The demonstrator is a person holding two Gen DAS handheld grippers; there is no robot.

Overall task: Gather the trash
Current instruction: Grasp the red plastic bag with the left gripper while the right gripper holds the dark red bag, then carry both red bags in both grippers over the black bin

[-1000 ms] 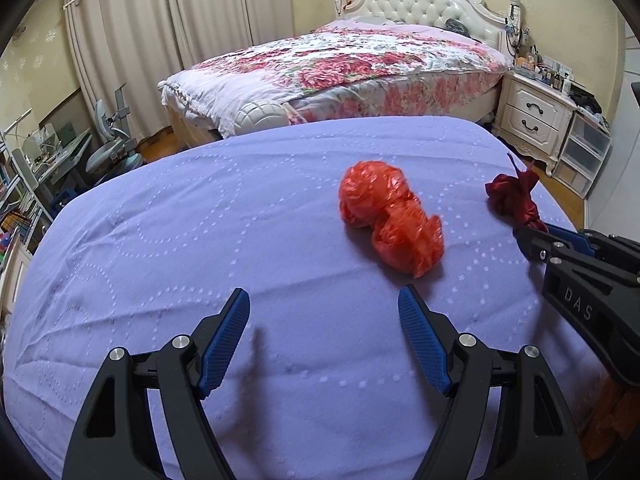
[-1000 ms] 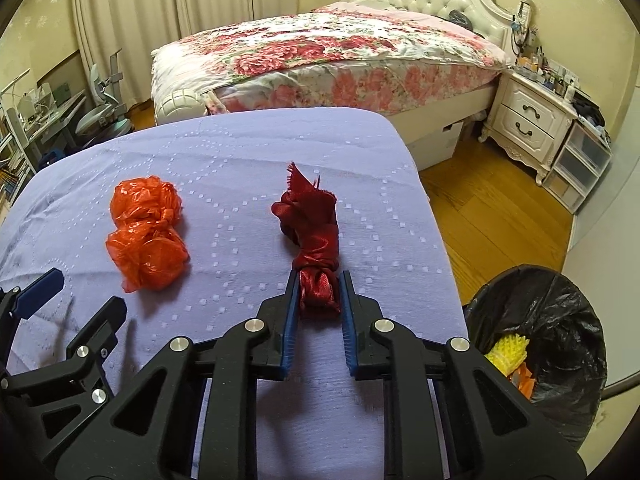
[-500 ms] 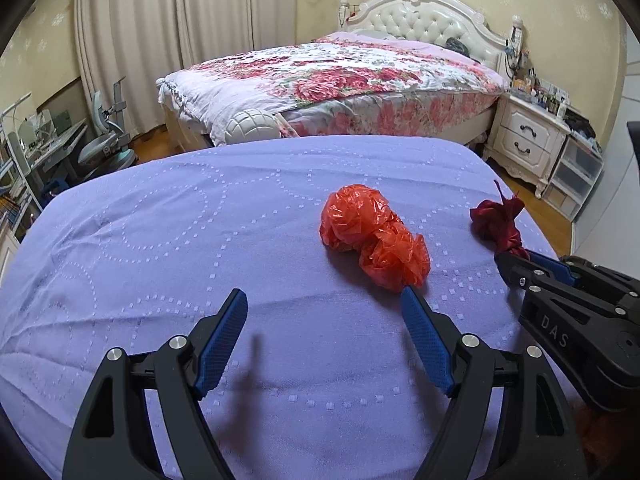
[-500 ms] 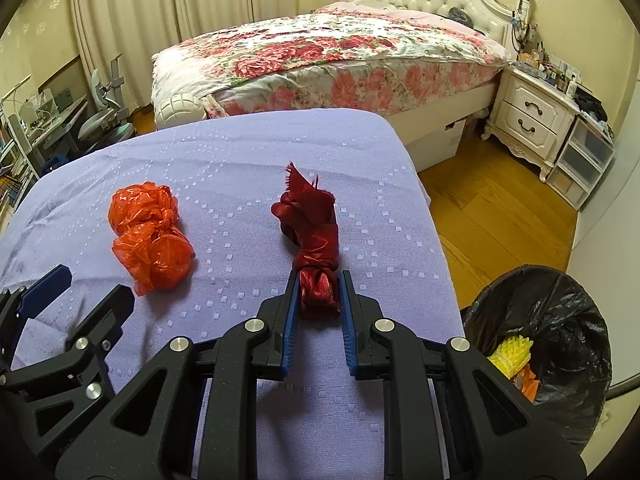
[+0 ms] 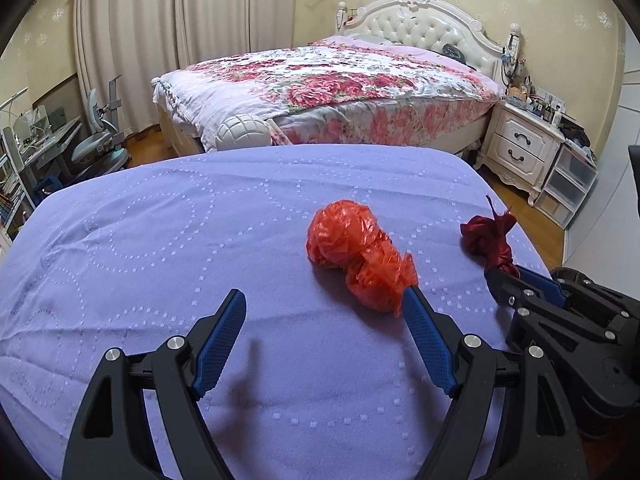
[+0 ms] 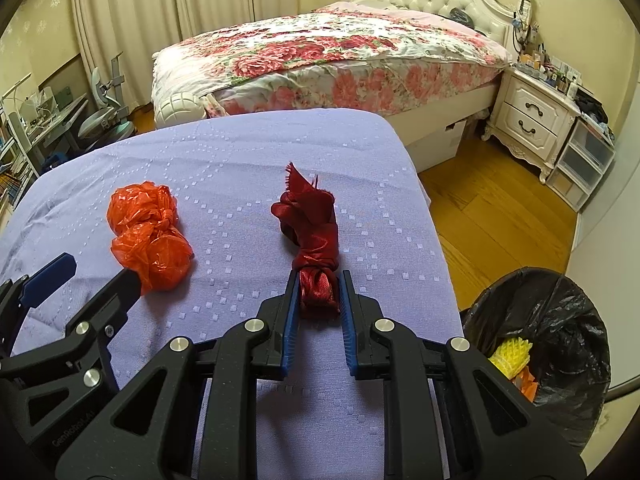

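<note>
A crumpled orange plastic bag [image 5: 356, 256] [image 6: 148, 236] lies on the purple tablecloth [image 5: 180, 220]. My left gripper [image 5: 323, 294] [image 6: 96, 270] stands open just short of it. The right fingertip [image 5: 412, 300] is at the bag's near end, and nothing sits between the pads. To the right lies a knotted dark red fabric bundle [image 6: 314, 232] [image 5: 490, 240]. My right gripper [image 6: 319, 280] [image 5: 510, 272] is shut on its near end, low on the cloth.
A bin lined with a black bag [image 6: 560, 320] stands on the wooden floor right of the table and holds yellow and orange scraps [image 6: 512, 354]. A flowered bed [image 5: 340, 88] and a white nightstand [image 5: 520, 148] are beyond the table's far edge.
The left gripper has tilted and crept toward the orange bag, which now sits lower in its view, by the right finger. The right gripper and the red bundle have not moved.
</note>
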